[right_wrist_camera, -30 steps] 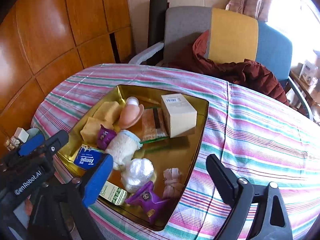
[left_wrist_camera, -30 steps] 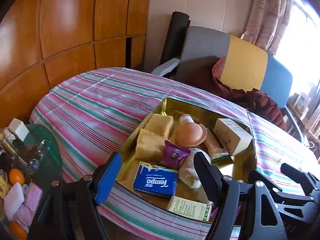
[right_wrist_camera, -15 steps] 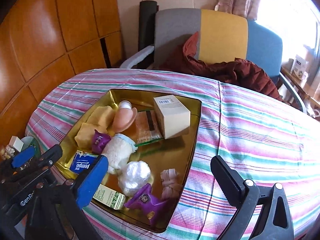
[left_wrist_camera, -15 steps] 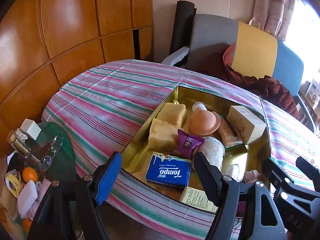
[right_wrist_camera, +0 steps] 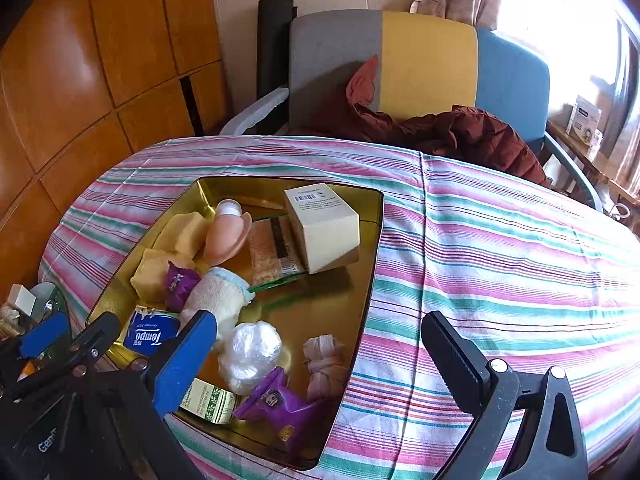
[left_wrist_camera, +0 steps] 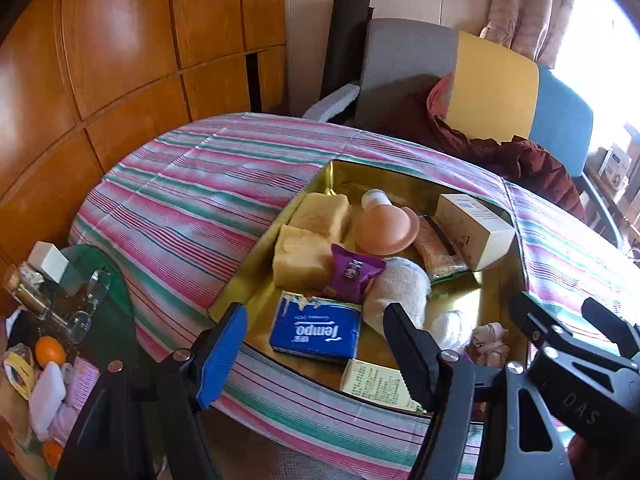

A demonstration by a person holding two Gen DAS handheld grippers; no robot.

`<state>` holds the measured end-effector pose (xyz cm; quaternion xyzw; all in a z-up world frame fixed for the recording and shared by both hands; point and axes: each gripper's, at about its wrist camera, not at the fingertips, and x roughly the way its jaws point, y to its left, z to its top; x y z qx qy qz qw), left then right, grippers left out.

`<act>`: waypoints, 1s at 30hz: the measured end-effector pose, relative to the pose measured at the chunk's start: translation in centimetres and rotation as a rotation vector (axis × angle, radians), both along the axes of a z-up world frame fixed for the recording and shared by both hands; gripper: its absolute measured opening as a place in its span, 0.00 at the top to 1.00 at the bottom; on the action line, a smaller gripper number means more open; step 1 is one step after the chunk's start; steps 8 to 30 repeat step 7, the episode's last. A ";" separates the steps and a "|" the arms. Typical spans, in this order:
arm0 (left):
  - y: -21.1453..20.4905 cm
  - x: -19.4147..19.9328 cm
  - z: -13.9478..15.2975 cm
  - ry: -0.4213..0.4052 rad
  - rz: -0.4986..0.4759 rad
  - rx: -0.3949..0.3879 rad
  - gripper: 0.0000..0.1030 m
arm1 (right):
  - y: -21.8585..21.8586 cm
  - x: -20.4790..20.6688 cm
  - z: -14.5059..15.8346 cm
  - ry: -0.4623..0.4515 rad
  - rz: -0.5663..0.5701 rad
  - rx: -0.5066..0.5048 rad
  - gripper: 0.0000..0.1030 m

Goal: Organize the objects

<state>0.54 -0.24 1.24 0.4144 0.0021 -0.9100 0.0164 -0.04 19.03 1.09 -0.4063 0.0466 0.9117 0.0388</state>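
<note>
While the left gripper (left_wrist_camera: 316,346) hangs released and empty at the near edge of the table, its wrist view puts the blue rectangular Tempo tissue pack (left_wrist_camera: 316,334) right ahead, between the finger lines. The pack lies flat in the near corner of the shallow gold metal tray (left_wrist_camera: 400,174), long axis crosswise to the fingers. Just beyond it: a purple foil snack packet (left_wrist_camera: 354,272), two yellow sponge blocks (left_wrist_camera: 304,256), a rolled white cloth (left_wrist_camera: 396,292). A peach round-capped bottle (left_wrist_camera: 386,232) and a cream cardboard box (left_wrist_camera: 472,232) sit further back. A pale green-printed carton (left_wrist_camera: 376,384) lies at the tray's near rim, just right of the pack. The right gripper's black frame shows at lower right.

In the right wrist view, the right gripper (right_wrist_camera: 320,356) is spread wide too, holding nothing. Straight ahead at the tray's near end sit a crumpled clear plastic ball (right_wrist_camera: 250,350), a knotted pinkish cloth bundle (right_wrist_camera: 326,364) and a second purple packet (right_wrist_camera: 280,404). The tissue pack (right_wrist_camera: 150,330) lies off to its left, partly behind the blue finger pad (right_wrist_camera: 184,360).

Judgement: left gripper is nearer the tissue pack and likely takes it; the tray rim and the touching purple packet crowd a grasp. Striped pink-green tablecloth (right_wrist_camera: 500,260) to the right is open for placing.
</note>
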 end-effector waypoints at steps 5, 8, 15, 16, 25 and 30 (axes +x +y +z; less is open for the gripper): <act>0.0 0.1 0.1 0.034 0.013 -0.025 0.34 | 0.3 -0.1 -0.1 -0.003 -0.009 -0.009 0.00; 0.0 0.0 0.1 0.027 0.005 -0.021 0.34 | 0.4 -0.1 -0.2 -0.004 -0.012 -0.012 0.00; 0.0 0.0 0.1 0.027 0.005 -0.021 0.34 | 0.4 -0.1 -0.2 -0.004 -0.012 -0.012 0.00; 0.0 0.0 0.1 0.027 0.005 -0.021 0.34 | 0.4 -0.1 -0.2 -0.004 -0.012 -0.012 0.00; 0.0 0.0 0.1 0.027 0.005 -0.021 0.34 | 0.4 -0.1 -0.2 -0.004 -0.012 -0.012 0.00; 0.0 0.0 0.1 0.027 0.005 -0.021 0.34 | 0.4 -0.1 -0.2 -0.004 -0.012 -0.012 0.00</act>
